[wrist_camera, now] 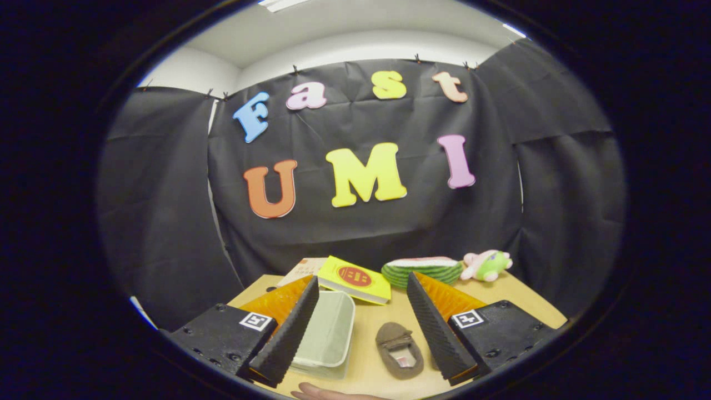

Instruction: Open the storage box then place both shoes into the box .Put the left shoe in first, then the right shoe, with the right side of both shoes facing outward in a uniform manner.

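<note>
The claw was spread wide and held nothing, high over the worktop, with the storage box at 11 o'clock and 1 brown shoe just ahead, ready for reaching down.

Light wooden table, pale storage box with its lid shut, brown shoe just beside it, between the fingers — farther back a yellow book, a card, a watermelon-slice plush, a pink-and-green plush toy — someone's fingertips at the near edge
</note>
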Tool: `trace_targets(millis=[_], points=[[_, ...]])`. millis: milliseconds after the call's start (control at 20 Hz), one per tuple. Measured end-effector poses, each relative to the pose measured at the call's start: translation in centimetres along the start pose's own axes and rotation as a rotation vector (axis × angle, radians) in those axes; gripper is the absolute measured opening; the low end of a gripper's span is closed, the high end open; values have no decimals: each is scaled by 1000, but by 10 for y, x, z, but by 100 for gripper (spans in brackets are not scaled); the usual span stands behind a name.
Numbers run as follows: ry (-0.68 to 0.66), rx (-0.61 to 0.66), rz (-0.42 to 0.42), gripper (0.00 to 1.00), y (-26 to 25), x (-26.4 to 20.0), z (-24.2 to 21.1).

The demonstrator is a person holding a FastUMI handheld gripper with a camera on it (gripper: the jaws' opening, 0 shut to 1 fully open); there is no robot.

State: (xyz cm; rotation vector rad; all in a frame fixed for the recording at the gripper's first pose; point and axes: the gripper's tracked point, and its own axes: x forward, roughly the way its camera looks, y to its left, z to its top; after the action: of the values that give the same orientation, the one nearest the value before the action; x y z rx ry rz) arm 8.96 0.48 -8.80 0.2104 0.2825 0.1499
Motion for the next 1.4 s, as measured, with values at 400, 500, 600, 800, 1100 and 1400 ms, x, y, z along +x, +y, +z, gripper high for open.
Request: trace_targets(millis=[400, 500, 600, 800, 1100, 1400], points=[[320, 112, 194, 100, -1, 94, -60], [397, 157, 255, 100, 1, 107, -78], [473, 201, 327, 100, 5, 118, -98], [624, 269, 430, 98, 4, 132, -136], [697, 355, 542, 98, 4, 145, -162], [717, 527, 685, 95, 10, 143, -162]])
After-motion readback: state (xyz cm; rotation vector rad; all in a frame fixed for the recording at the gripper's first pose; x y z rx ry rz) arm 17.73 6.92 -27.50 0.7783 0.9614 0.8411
